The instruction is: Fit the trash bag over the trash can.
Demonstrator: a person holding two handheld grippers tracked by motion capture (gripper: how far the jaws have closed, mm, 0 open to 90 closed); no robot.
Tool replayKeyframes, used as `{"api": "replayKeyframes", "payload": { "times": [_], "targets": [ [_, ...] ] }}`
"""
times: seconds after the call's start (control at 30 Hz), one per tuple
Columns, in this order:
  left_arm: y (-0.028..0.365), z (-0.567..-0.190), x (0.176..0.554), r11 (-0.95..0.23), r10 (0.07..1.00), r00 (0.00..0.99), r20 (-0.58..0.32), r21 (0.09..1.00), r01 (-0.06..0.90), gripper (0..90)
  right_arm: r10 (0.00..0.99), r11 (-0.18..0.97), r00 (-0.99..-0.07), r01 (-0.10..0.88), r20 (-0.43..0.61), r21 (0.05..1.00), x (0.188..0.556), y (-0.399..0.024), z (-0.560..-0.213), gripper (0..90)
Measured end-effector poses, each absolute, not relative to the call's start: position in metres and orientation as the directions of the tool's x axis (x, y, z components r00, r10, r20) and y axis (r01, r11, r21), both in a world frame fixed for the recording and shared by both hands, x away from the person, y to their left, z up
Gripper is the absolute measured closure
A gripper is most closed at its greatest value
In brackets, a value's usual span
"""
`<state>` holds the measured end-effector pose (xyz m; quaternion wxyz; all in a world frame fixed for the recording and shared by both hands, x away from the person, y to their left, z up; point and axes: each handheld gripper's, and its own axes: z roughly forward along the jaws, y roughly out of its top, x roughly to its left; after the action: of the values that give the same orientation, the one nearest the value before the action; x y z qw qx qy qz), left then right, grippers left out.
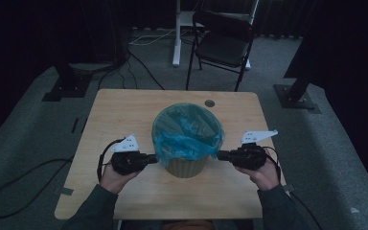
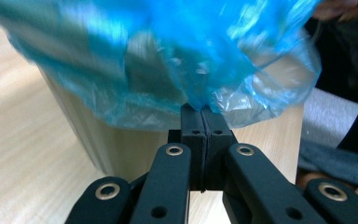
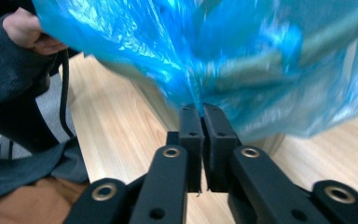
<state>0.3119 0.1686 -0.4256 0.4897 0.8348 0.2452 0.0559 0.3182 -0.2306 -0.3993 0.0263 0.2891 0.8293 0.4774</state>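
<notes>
A tan waste bin stands near the middle of the wooden table, lined with a blue plastic bag whose edge hangs over the rim. My left gripper is at the bin's left side, shut on the bag's overhanging edge. My right gripper is at the bin's right side, shut on the bag's edge there. In both gripper views the jaws stand pressed together with blue film pinched at their tips.
A black folding chair stands beyond the table's far edge, beside a white desk leg. Cables run over the grey carpet. A small round hole sits near the table's far edge. The person's sleeves enter at the near edge.
</notes>
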Motion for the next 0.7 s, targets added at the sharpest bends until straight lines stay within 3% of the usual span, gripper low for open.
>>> {"api": "replayKeyframes", "payload": {
  "times": [0.7],
  "targets": [
    [0.169,-0.443,0.323,-0.425,0.479,0.862,-0.163,0.817,0.390,90.0,0.508,0.490,-0.816,0.538,0.277,0.686,0.338,-0.222,-0.435,90.0]
  ]
}}
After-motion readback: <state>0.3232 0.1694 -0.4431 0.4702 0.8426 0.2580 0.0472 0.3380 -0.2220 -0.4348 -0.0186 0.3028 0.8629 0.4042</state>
